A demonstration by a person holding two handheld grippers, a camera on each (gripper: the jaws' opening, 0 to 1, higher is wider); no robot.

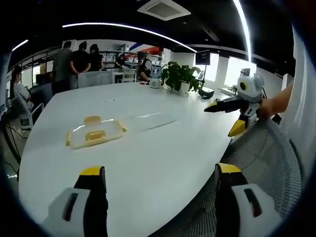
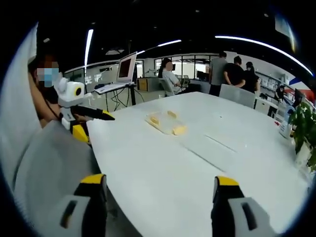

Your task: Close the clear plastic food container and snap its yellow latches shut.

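Both tools wide apart and holding nothing — the food container sits alone on the white worktop.

In the left gripper view the left tool (image 1: pixel 160 175) hangs over the near edge of the worktop (image 1: pixel 163 148), while the clear container (image 1: pixel 95 132) with its yellow latches (image 1: pixel 92 119) lies left of centre, well apart from it. The right tool (image 1: pixel 232 114) hovers at the right edge beside a mesh chair (image 1: pixel 266 158). A potted plant (image 1: pixel 180 77) stands far across — people beyond it.
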